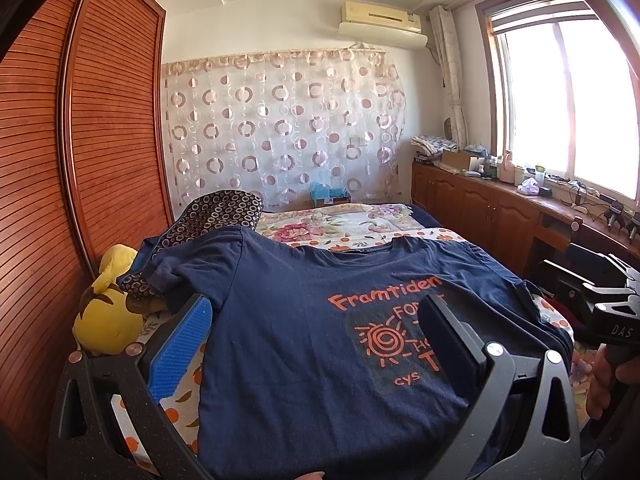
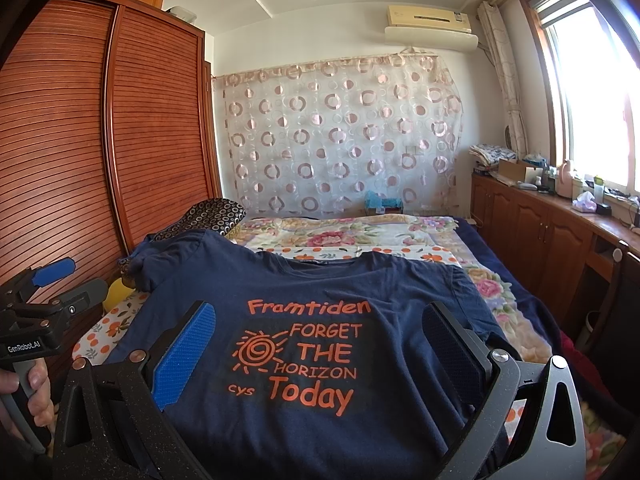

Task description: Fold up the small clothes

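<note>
A navy T-shirt (image 1: 288, 320) with orange print lies flat, front up, on the bed; it also shows in the right wrist view (image 2: 304, 360). My left gripper (image 1: 316, 332) is open, its blue-padded fingers (image 1: 182, 344) spread wide above the shirt's lower left part. My right gripper (image 2: 320, 344) is open too, fingers (image 2: 184, 352) spread over the print. The right gripper's body shows at the right edge of the left view (image 1: 608, 304); the left one shows at the left edge of the right view (image 2: 44, 300). Neither holds cloth.
The bed (image 2: 492, 288) has a floral and orange-fruit cover. A yellow plush toy (image 1: 108, 316) and a dark ring-patterned garment (image 1: 216, 216) lie at the shirt's left. A wooden wardrobe (image 1: 80, 140) stands left, low cabinets (image 2: 540, 232) under the window right.
</note>
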The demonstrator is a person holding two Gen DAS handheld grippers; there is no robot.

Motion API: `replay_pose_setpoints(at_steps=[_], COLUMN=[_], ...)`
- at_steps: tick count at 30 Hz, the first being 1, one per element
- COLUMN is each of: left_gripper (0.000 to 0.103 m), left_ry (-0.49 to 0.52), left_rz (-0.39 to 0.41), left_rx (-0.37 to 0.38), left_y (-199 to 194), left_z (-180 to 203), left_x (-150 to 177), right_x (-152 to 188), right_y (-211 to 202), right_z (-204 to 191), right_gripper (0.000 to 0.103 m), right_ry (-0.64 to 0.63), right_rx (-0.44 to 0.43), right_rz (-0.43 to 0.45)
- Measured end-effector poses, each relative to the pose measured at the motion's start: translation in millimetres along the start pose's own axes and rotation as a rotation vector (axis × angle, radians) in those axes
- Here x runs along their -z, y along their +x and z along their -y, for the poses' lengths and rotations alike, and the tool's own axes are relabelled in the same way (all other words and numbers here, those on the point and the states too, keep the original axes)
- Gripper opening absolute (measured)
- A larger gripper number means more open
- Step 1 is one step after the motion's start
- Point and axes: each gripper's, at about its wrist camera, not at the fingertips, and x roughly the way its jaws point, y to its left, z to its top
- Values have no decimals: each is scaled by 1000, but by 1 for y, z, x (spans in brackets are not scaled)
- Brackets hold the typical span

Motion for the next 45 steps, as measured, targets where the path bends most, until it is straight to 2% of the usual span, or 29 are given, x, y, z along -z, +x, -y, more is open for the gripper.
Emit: replay_pose_setpoints(at_steps=[35,45], left_gripper=[103,103], left_ry=[9,-28], left_rz=[-4,-61], left_rx=[-3,-47], left_y=[1,30], left_z=[0,-28], left_x=[0,17], right_x=[1,9], right_y=[0,37], right_z=[0,0], right_gripper=[103,103], right_ry=[6,-15], right_rx=[-19,-49], right_rz=[6,-76])
